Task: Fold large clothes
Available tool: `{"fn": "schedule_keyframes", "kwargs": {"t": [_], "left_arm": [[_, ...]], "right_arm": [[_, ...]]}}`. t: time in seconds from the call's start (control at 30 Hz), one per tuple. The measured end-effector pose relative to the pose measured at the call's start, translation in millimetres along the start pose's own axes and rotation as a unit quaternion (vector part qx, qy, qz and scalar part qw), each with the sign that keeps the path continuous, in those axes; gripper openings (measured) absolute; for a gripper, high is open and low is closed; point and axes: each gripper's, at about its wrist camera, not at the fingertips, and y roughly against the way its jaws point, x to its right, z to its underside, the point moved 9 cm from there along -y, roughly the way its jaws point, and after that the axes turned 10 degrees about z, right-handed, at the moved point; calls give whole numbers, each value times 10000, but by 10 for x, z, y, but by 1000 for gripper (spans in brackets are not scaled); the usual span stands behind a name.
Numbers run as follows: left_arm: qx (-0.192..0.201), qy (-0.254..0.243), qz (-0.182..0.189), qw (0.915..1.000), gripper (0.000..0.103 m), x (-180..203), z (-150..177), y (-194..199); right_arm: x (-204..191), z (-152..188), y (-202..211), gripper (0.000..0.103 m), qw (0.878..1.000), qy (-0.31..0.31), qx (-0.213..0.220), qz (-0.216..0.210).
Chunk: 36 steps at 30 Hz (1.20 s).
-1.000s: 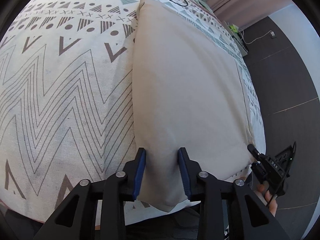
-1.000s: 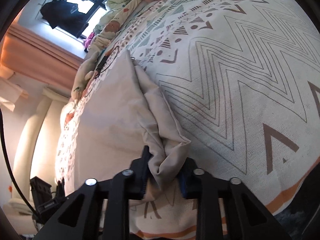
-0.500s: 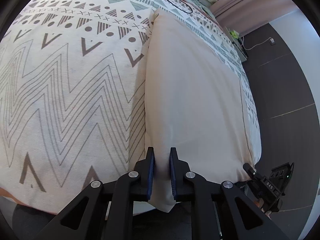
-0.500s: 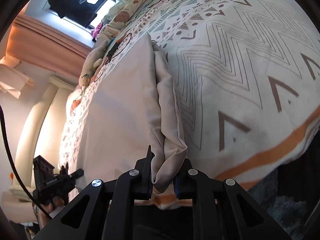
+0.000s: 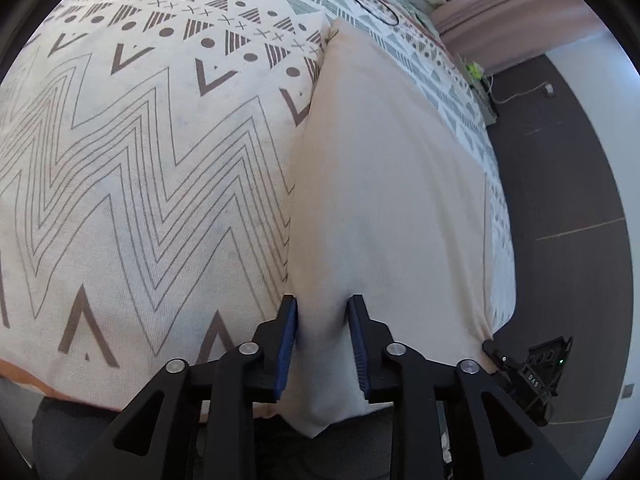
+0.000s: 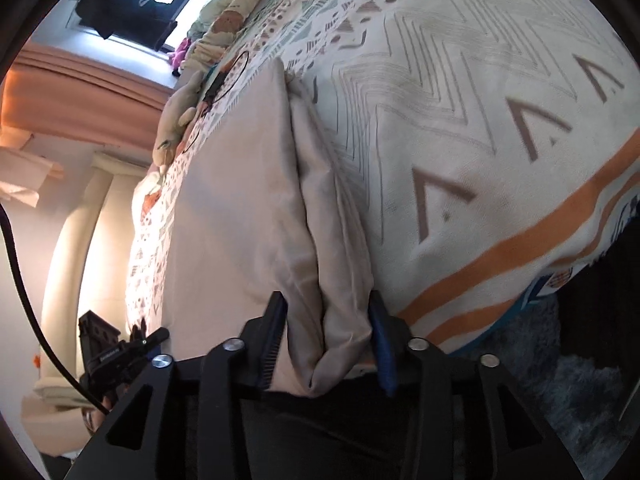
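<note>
Garment corner behind jaws

The only legible text is "DAS" in white letters, on the black device just beside the beige cloth's near right corner.

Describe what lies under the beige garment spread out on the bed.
The beige garment lies on a patterned bedspread with zigzags, triangles and dots, which shows along both its long sides. The bedspread directly beneath it is covered, so anything lying between them cannot be seen.
</note>
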Motion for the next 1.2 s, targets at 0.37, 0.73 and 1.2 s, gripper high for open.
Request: {"fn": "schedule_keyframes", "kwargs": {"t": [0.37,0.73,1.2], "left_arm": [[101,-8,175,9998,43,-59,-427,-153],[34,35,101,9999,43,-63,-840,-360],[131,-67,-176,9997,49,-17,-1468,-691]], "right_arm": [[-136,-685,-143,59,9997,141,114,172],[-430,-1027,-821,59,9975,392,-587,83],[-701,-1406,-1290,58,9906,431,-1077,-724]]}}
